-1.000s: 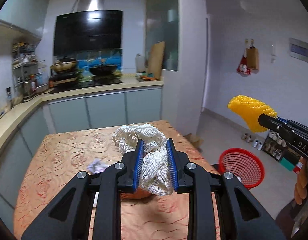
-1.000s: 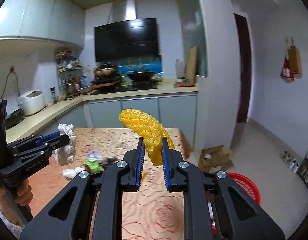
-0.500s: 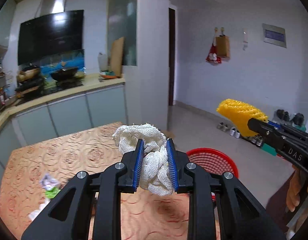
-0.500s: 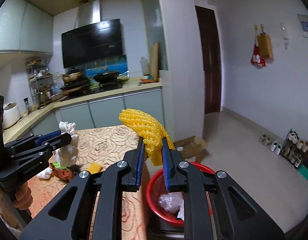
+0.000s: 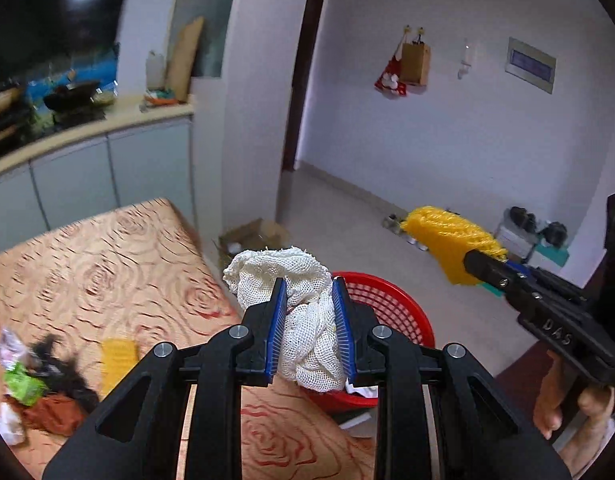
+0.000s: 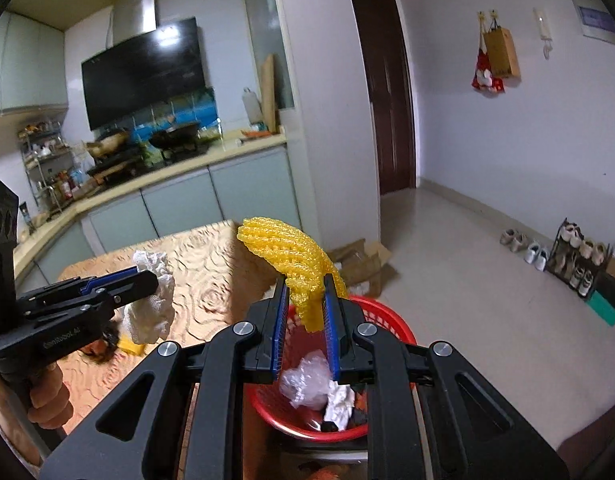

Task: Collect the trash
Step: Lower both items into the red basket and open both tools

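Trash basket (image 6: pixel 391 316) half hidden behind right fingers (image 6: pixel 305 316) pinching yellow foam net (image 6: pixel 291 256); left fingers (image 5: pixel 309 334) grip white mesh (image 5: pixel 303 320).

A black range hood (image 6: pixel 143 70) hangs at ten o'clock above a wok (image 6: pixel 175 136) on the counter (image 6: pixel 179 170). A dark door (image 6: pixel 383 100) stands at one o'clock, with a paper bag (image 6: pixel 501 52) hung on the wall beside it. Shoes fill a rack (image 6: pixel 577 260) at three o'clock. A flattened cardboard box (image 6: pixel 363 260), possibly torn, lies at centre on the floor.
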Available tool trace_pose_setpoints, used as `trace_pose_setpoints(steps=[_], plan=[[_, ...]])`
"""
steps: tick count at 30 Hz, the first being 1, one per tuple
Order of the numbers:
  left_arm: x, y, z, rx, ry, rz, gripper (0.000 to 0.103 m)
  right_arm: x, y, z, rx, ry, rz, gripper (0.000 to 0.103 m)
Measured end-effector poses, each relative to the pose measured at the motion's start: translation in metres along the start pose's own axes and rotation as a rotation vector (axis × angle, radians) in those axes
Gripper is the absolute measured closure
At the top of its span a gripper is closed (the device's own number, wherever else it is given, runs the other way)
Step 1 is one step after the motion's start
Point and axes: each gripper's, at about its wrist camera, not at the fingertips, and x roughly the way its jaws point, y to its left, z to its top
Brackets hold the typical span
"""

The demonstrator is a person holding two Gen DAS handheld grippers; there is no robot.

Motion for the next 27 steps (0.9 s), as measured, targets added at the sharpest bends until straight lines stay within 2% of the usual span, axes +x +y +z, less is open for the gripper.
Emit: trace_pose_setpoints(steps=[8, 15, 18, 20, 21, 22, 23, 27], plan=[[0.056, -0.012, -0.003, 0.021, 0.1, -0.047, 0.08, 0.038, -0.028, -0.015, 0.054, 0.108, -0.085, 0.086], [0.095, -0.025, -0.008, 0.033, 0.178, -0.089, 0.08, 0.064, -0.042, -0.032, 0.091, 0.188, -0.099, 0.085], [0.102, -0.024, -0.011, 0.03, 0.187, -0.091, 0.074, 0.071, -0.044, -0.035, 0.096, 0.212, -0.082, 0.082], [0.102, -0.022, -0.012, 0.02, 0.183, -0.094, 0.07, 0.073, -0.045, -0.036, 0.109, 0.216, -0.072, 0.066], [0.101, -0.02, -0.011, 0.016, 0.178, -0.092, 0.063, 0.072, -0.045, -0.037, 0.115, 0.213, -0.075, 0.062], [0.1, -0.019, -0.011, 0.013, 0.176, -0.091, 0.053, 0.072, -0.046, -0.036, 0.121, 0.21, -0.076, 0.055], [0.099, -0.016, -0.01, 0.004, 0.171, -0.09, 0.048, 0.071, -0.047, -0.036, 0.127, 0.206, -0.077, 0.052], [0.089, -0.006, -0.009, -0.027, 0.148, -0.082, 0.039, 0.067, -0.045, -0.033, 0.129, 0.195, -0.077, 0.049]])
